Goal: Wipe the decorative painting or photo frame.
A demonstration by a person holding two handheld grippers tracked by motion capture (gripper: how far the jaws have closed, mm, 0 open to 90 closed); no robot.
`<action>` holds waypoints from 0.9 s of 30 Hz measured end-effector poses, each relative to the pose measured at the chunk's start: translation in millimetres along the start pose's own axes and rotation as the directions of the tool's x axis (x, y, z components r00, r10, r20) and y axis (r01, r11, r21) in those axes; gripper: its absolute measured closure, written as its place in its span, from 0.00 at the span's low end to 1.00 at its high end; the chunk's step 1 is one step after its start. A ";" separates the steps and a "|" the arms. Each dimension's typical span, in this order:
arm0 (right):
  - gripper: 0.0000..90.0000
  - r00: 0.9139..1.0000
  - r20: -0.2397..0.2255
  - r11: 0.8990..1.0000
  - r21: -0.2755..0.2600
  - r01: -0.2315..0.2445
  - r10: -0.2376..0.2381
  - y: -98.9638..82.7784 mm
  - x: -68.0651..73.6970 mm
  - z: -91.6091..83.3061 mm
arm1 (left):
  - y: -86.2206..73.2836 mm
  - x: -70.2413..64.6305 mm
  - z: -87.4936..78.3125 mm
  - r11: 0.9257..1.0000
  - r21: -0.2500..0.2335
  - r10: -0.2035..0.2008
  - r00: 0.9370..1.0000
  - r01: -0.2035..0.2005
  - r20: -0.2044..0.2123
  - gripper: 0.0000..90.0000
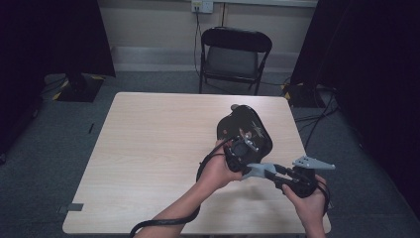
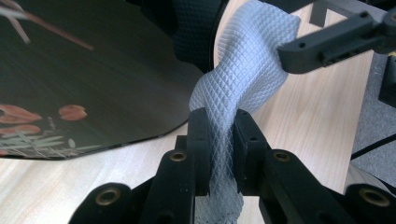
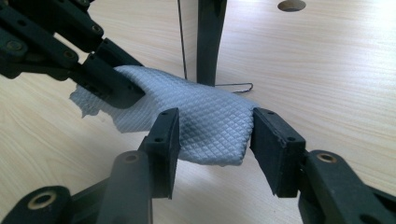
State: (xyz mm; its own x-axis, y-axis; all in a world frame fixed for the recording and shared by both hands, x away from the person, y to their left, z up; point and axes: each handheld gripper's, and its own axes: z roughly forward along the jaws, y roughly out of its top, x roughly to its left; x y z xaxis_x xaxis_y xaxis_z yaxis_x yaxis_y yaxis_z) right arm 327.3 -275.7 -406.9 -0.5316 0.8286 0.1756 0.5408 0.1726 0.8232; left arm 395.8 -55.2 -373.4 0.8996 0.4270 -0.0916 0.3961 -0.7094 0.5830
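Evidently the work in hand is a pass or a stretch of a small grey cloth, a waffle-textured wipe, between the two tools. The left gripper has its jaws pressed together on one end of the cloth, the fabric bunched and squeezed thin between the pads, so that end cannot slip. The right gripper brackets the other end: its jaws stand spread, one on each side of the fabric, and a gap shows on the right side, so the pads do not seem to be pressing. That fits a hold being given up or not yet taken, leaving the left tool to carry the cloth alone.

From above, the cloth hangs just over the table's near right part, between the left gripper and the right gripper, low enough to sag toward the wood.

A black tray with a painted flower pattern lies just beyond, likely the thing to be wiped.

The table is pale wood-grain laminate. Around it lies grey carpet, with a black folding chair at the far side, dark curtains at both sides and cables on the floor.
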 end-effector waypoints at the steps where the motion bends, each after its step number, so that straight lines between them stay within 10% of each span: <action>1: 0.58 1.000 -0.003 1.000 -0.003 -0.001 0.001 -0.3 -0.3 -1.4 | 0.8 -0.1 0.4 1.000 0.002 -0.004 1.000 0.004 0.004 0.88; 16: 0.57 0.999 0.039 1.000 0.000 -0.025 0.025 -21.4 -12.6 -23.8 | 19.0 -2.0 -9.8 1.000 -0.020 -0.011 1.000 0.010 -0.014 0.88; 27: 0.56 0.999 0.028 0.999 0.043 -0.021 0.019 -28.8 -11.0 -5.8 | 36.0 -3.8 -37.4 0.998 -0.069 0.000 1.000 -0.001 -0.019 0.88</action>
State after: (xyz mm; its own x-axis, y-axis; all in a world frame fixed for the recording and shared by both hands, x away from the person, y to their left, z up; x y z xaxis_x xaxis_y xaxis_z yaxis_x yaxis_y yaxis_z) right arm 313.9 -292.8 -429.4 -0.5026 0.8464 0.1763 0.5791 0.1782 0.7955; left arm 399.8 -61.4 -321.9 0.8960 0.4375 -0.0762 0.3811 -0.6693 0.6378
